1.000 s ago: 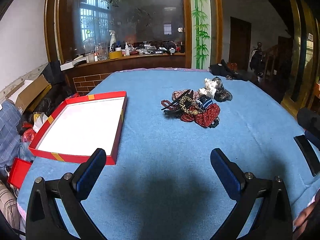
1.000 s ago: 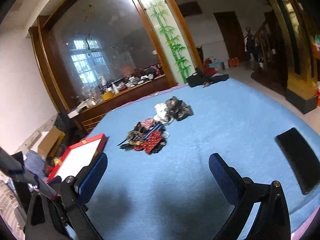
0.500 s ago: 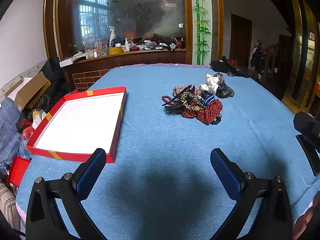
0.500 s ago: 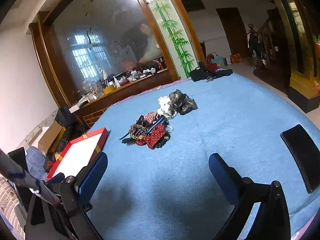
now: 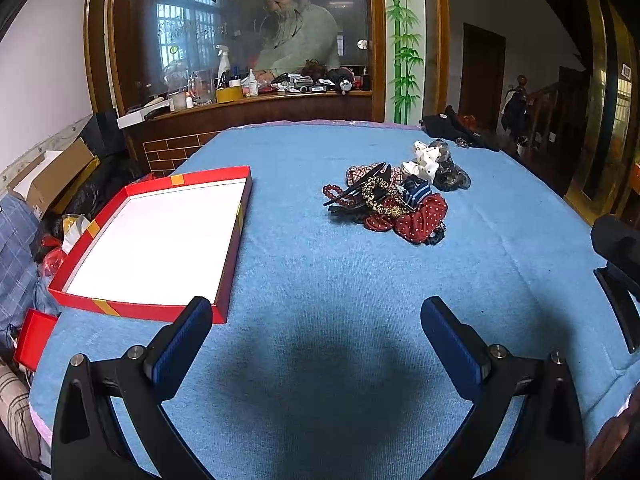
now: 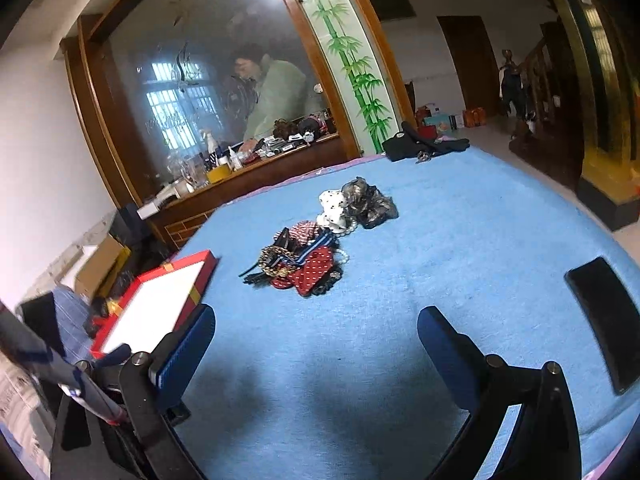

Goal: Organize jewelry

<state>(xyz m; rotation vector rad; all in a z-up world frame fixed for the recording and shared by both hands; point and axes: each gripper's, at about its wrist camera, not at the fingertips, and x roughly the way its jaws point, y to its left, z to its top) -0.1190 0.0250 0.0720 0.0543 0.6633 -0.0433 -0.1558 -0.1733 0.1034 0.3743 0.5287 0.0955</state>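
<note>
Both wrist views look forward, low over the counter (image 5: 320,272); shared: jewelry pile (image 5: 394,200) (image 6: 316,248), red tray (image 5: 156,240) (image 6: 160,300).

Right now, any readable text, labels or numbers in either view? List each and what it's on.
None can be read.
Bottles on the ledge: labels too small to read.
Sign on the gold frame: blurred.
Etching on the glass: looks like script, not legible.
Red tray, jewelry pile, blue cloth, both grippers: no print visible.
</note>
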